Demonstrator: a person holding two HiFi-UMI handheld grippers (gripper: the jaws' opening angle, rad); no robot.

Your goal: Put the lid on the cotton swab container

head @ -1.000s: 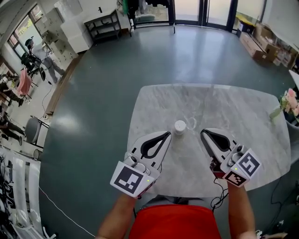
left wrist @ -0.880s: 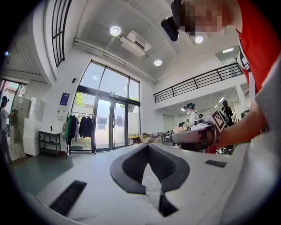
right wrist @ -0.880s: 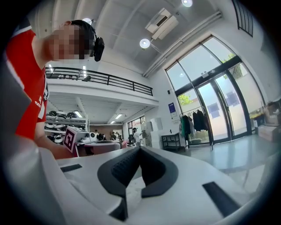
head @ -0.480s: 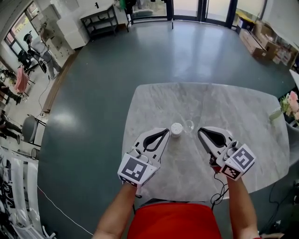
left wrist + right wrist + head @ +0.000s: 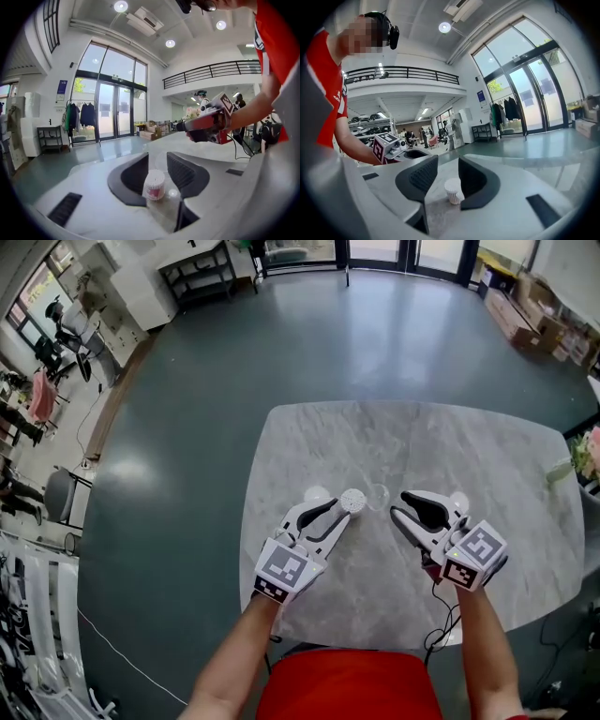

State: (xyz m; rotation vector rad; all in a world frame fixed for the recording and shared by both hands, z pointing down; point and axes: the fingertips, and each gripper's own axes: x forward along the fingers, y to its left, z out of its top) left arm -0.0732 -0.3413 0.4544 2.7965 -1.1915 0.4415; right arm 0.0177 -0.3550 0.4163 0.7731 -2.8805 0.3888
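The cotton swab container, a small white cup full of swabs, stands on the marble table. Its clear lid lies just right of it on the tabletop. My left gripper sits close to the container's left, its jaws opening with nothing pressed between them. In the left gripper view the container stands just ahead between the open left gripper jaws. My right gripper is to the right of the lid, jaws also opening and empty. The right gripper view frames the container ahead of the right gripper.
Pink flowers stand at the table's right edge. A grey floor surrounds the table, with shelving and cardboard boxes far off. In the left gripper view the other gripper hovers across the table.
Both grippers have moved forward towards the container and lid. Their jaws, shut a second ago, now stand apart.
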